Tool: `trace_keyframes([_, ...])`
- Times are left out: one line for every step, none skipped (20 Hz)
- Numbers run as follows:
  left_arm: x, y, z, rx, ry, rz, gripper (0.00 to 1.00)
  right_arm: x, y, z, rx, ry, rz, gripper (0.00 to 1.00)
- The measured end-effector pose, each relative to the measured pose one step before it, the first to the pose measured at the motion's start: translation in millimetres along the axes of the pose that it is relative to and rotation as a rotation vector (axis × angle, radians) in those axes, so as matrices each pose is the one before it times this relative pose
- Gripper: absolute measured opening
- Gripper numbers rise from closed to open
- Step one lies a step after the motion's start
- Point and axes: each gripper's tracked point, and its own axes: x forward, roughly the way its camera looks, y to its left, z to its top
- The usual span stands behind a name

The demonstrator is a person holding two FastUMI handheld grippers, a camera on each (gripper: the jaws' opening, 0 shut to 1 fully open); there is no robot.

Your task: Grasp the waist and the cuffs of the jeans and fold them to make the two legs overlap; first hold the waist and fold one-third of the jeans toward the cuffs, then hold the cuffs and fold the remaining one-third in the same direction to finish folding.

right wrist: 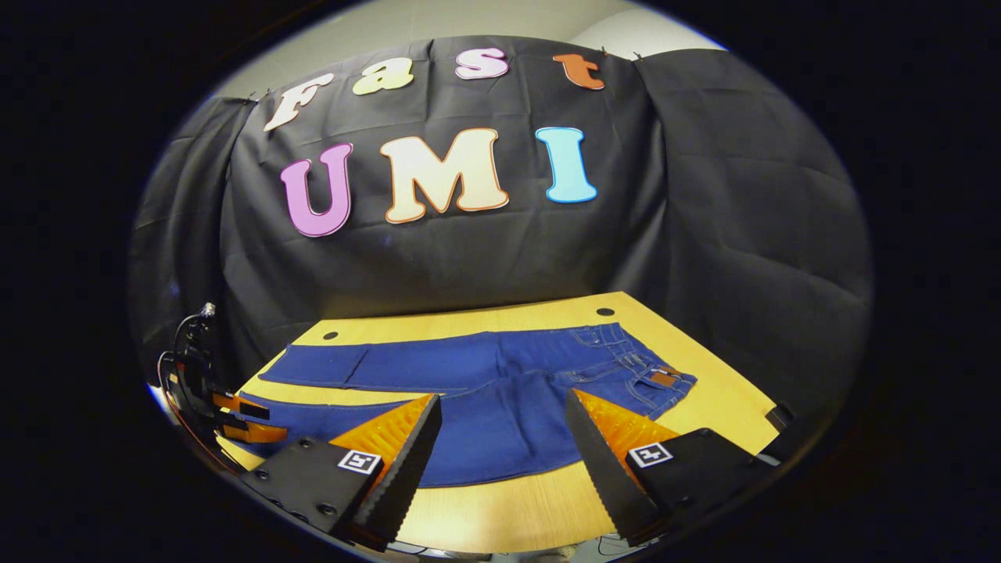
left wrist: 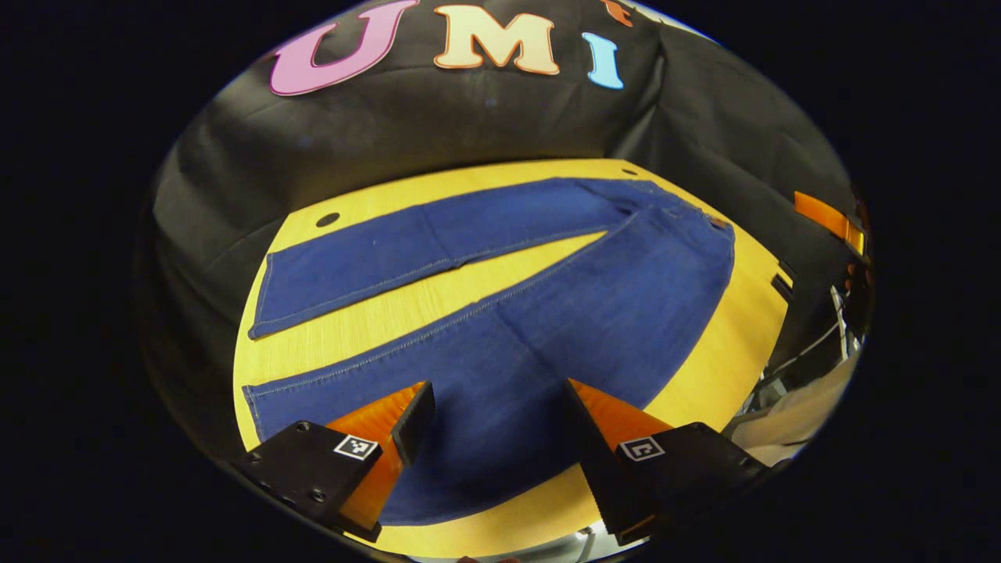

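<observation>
Blue jeans (left wrist: 547,313) lie flat and face up on the yellow wooden bench (left wrist: 727,367), the two legs spread apart in a V with bare bench between them. In the left gripper view the waist (left wrist: 704,227) is at the far right and the two cuffs (left wrist: 262,297) at the left; in the right gripper view the waist, with its leather patch (right wrist: 663,378), lies at the right.

The left gripper (left wrist: 496,414) hovers above the nearer leg with its fingers wide apart and nothing between them. The right gripper (right wrist: 504,426) hovers near the seat and upper leg, fingers likewise wide and empty. The left gripper is also seen at the left edge of the right gripper view, beside the cuff end.

No fold has been made; the leg-overlap step appears to be pending.

Likely faults from here:
- Pinching only the top denim layer at waist or cuff, so that the lower layer drags and the leg wrinkles.
- Lifting waist and cuff unevenly, which would leave the legs skewed instead of overlapped.
- Pulling too far toward the near edge, so that the cloth slides off the bench.
</observation>
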Motion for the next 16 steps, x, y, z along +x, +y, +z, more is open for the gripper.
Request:
trace_keyframes([-2.43, 1.19, -13.16, 0.02426, 0.03661, -0.01771, 0.96, 0.33, 1.41, -3.91, -0.00496, 0.00819, 0.00543, 0.99])
trace_keyframes([-2.86, 2.96, -11.75, 0.02995, 0.03588, -0.01286, 0.96, 0.95, 2.30, -2.63, -0.00515, 0.00762, 0.00544, 0.99])
trace_keyframes([-1.96, 4.51, -10.71, 0.02713, 0.03198, -0.00985, 0.95, 1.09, 1.56, -2.78, -0.00409, 0.00691, 0.00523, 0.99])
trace_keyframes([-2.60, 2.11, -9.43, 0.01995, 0.03003, -0.01227, 0.95, 0.96, 2.07, -2.13, -0.00128, 0.00870, 0.00507, 0.99])
trace_keyframes([-1.01, 2.53, -8.34, 0.01216, 0.03008, -0.01289, 0.95, 1.57, 1.98, -2.77, 0.00101, 0.00811, 0.00548, 0.99])
trace_keyframes([-1.73, 2.72, -10.68, 0.00917, 0.03201, -0.01202, 0.95, 1.10, 2.55, -1.84, 0.00145, 0.00692, 0.00555, 0.99])
trace_keyframes([-4.02, 2.72, -13.14, 0.01130, 0.03218, -0.01331, 0.95, 1.47, 2.72, -2.89, -0.00033, 0.00630, 0.00403, 0.95])
trace_keyframes([-3.01, 1.25, -9.79, 0.00883, 0.02791, -0.01242, 0.95, 1.19, 1.96, -2.78, -0.00216, 0.00700, 0.00282, 0.95])
trace_keyframes([-0.62, 0.97, -8.11, 0.01110, 0.02860, -0.01763, 0.95, 1.23, 1.03, -3.52, -0.00378, 0.01067, 0.00135, 0.95])
trace_keyframes([-1.04, 2.34, -8.91, 0.01249, 0.02760, -0.00944, 0.95, 0.91, 0.65, -2.05, -0.00712, 0.00776, -0.00073, 0.99])
trace_keyframes([-0.59, 4.61, -7.58, 0.01137, 0.02549, 0.00023, 0.95, 0.37, 0.31, 0.03, -0.00878, 0.00227, -0.00185, 0.94])
trace_keyframes([-0.23, 3.62, -4.77, 0.00758, 0.01946, 0.00094, 0.95, 1.66, -0.58, 1.01, -0.00659, 0.00097, -0.00229, 0.99])
trace_keyframes([0.96, 0.97, -2.73, 0.00217, 0.01308, 0.00134, 0.95, 1.62, -0.98, -0.08, -0.00099, -0.00090, -0.00227, 0.99])
trace_keyframes([-0.45, 1.59, -0.94, 0.00096, 0.00865, 0.00234, 0.95, 2.13, -0.21, 0.16, 0.00502, 0.00221, 0.00092, 0.98])
trace_keyframes([-0.13, 0.34, 0.82, 0.00156, 0.00497, -0.00077, 0.94, 2.22, 0.50, -0.23, 0.00748, 0.00120, 0.00004, 0.99])
trace_keyframes([0.07, -0.56, -0.29, 0.00200, 0.00905, -0.00668, 0.94, 2.72, 0.00, 1.26, 0.00853, -0.00046, -0.00222, 0.99])
